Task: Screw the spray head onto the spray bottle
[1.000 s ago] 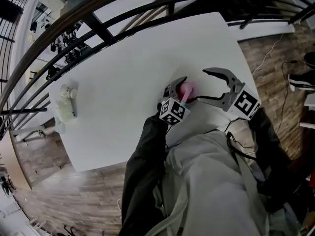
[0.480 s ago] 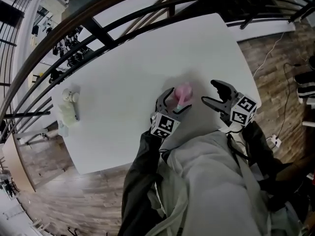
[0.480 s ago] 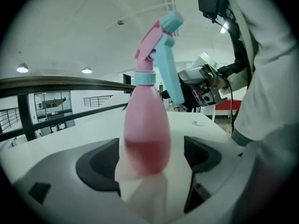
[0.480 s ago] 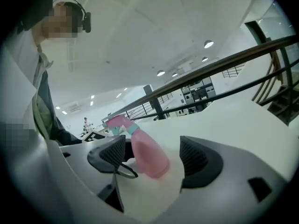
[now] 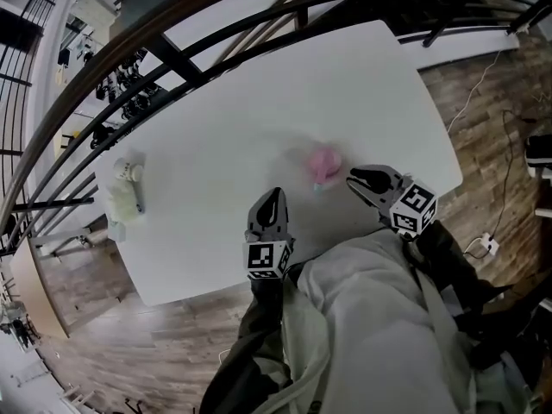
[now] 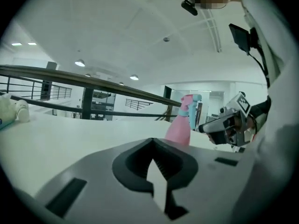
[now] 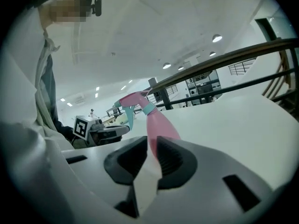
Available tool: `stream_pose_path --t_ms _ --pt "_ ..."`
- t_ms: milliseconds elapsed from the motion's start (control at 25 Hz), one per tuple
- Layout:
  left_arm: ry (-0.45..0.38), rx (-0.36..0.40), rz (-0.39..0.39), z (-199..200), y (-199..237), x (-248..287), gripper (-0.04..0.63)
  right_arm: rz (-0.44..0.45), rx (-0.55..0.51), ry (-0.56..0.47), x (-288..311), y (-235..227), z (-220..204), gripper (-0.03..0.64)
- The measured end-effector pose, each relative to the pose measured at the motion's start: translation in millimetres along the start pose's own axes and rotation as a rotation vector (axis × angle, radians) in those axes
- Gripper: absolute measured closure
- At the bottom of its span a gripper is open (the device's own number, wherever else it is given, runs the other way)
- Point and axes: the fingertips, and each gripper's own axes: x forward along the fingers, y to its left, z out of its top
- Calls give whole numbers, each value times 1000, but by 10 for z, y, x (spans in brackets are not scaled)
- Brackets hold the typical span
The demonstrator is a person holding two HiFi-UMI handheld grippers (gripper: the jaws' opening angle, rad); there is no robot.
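A pink spray bottle stands upright on the white table, its pink-and-teal spray head on top. My left gripper is left of the bottle, near the table's front edge, well apart from it. Its jaws have just been closing and are shut with nothing between them. My right gripper hovers just right of the bottle without touching it. Its jaws have just been closing too; a narrow gap remains, empty. In the right gripper view the bottle shows beyond that gap.
A pale plush toy lies at the table's far left edge. A dark metal railing runs along the table's far side. The table's front edge lies close to the person's body, with wooden floor around it.
My left gripper has drawn away from the bottle to the left and shut. My right gripper has rolled, sunk toward the table beside the bottle and narrowed its jaws. The bottle stays put.
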Motion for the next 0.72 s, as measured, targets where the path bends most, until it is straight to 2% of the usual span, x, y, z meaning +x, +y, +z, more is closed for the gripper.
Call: stream_pose_path --t_ms 40,80,240,480,720 --pt "0 2 4 2 -23 -9 591 -7 -11 3 8 0 -7 596" --pt "3 4 2 -9 -56 -6 591 -15 -16 3 15 -8 -14 619" --pt "32 6 -30 -123 -207 49 591 -43 -21 -3 42 -31 -33 620" --pt "68 47 -84 -220 -415 134 591 -37 -30 17 72 21 -110 620" --pt "81 49 -84 -267 -421 149 591 -24 -45 44 109 77 -196 620"
